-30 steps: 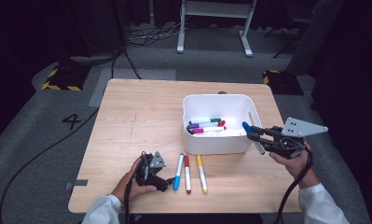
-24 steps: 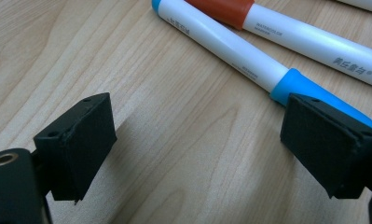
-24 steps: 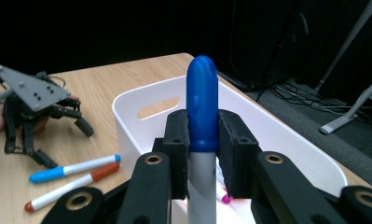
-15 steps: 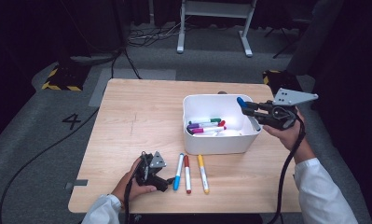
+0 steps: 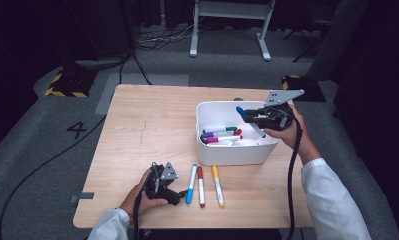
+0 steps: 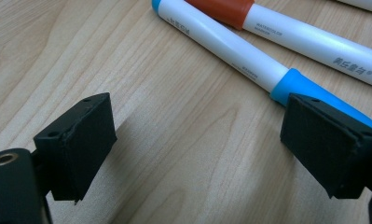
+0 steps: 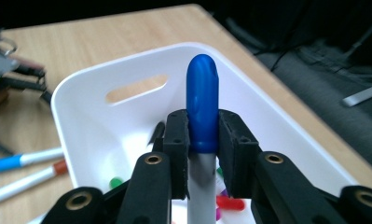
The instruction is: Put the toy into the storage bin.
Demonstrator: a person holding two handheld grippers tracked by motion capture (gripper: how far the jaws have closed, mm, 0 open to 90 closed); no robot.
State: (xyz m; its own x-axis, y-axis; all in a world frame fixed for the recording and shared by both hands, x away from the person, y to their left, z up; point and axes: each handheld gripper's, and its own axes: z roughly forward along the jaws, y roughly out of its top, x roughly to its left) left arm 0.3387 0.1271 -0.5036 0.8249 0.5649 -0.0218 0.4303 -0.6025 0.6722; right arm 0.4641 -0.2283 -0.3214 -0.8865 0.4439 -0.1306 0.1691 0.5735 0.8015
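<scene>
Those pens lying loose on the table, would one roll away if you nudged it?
Probably. The light-blue-capped marker has a smooth round barrel, so a sideways nudge would likely roll it on the flat table. It looks stiff and light, perhaps slippery between the left gripper's open jaws.

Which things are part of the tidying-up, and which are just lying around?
Part of the job:
- dark blue marker in the right gripper
- white bin
- three markers on the table
- left gripper

Just lying about:
- floor cables
- striped block
</scene>
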